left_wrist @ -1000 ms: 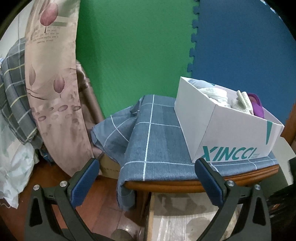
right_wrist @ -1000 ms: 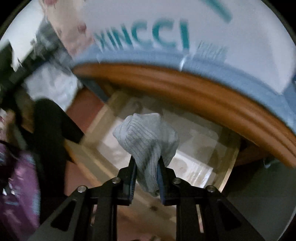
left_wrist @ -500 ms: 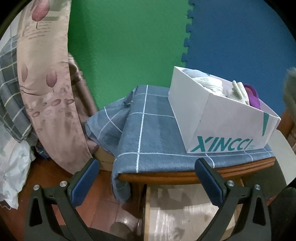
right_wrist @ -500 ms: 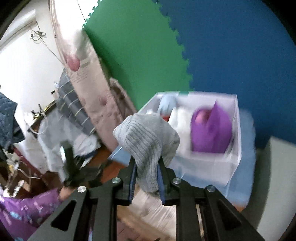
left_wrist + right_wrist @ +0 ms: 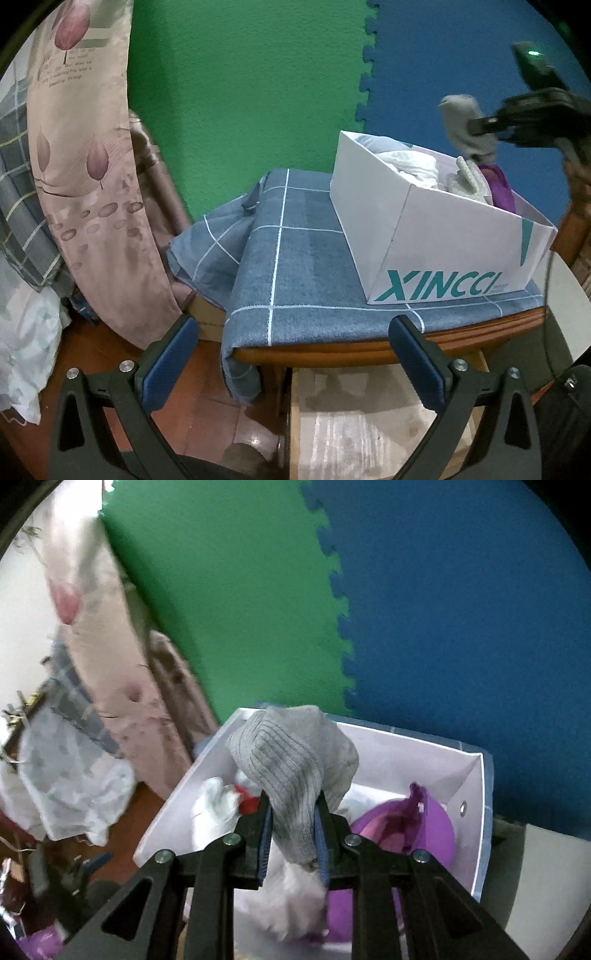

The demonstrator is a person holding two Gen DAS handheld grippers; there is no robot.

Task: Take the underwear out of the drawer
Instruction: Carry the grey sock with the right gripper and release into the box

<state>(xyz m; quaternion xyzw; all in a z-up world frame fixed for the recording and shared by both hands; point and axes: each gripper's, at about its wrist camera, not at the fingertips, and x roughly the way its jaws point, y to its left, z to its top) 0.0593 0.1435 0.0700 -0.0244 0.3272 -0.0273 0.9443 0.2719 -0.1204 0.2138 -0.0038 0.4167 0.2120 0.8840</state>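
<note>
My right gripper (image 5: 293,805) is shut on a grey ribbed piece of underwear (image 5: 295,760), which bunches above the pads. It hangs over the white XINCCI box (image 5: 476,775), which holds white, red and purple garments. In the left wrist view the same grey underwear (image 5: 463,122) hangs in the right gripper (image 5: 476,127) above the far end of the box (image 5: 443,254). My left gripper (image 5: 291,354) stands open and empty in front of the wooden table edge. Below that edge the open drawer (image 5: 354,424) shows a pale lined bottom.
A blue checked cloth (image 5: 295,266) covers the table under the box. A pink floral cushion (image 5: 85,166) leans at the left, with grey plaid and white fabric beside it. Green and blue foam mats (image 5: 240,81) form the back wall. Reddish wood floor lies at the lower left.
The right gripper has risen out of the drawer with the grey underwear and now hangs over the box. It has entered the left wrist view at the upper right. The left gripper has stayed put.
</note>
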